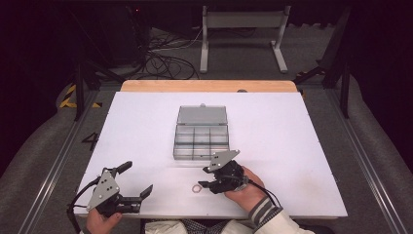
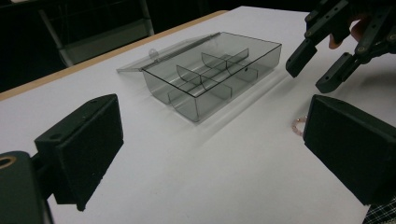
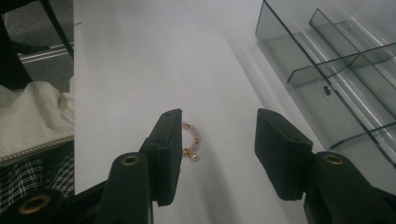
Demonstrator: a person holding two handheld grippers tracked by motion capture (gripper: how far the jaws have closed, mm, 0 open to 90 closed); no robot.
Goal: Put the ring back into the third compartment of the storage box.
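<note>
Two tongs are counted: the left tongs (image 1: 146, 191) and the right tongs (image 1: 203, 184), each held in one hand. One white bench (image 1: 272, 146) is seen. One clear compartment box (image 1: 201, 139) is counted on it, with one lid (image 1: 202, 115) folded open behind it. One beaded bracelet (image 3: 192, 140) is seen lying on the bench. One metal stand (image 1: 242, 29) is counted beyond the bench.

Black tongs (image 1: 207, 185) with grey plates; white, striped-cuff sleeve (image 1: 265, 214).
</note>
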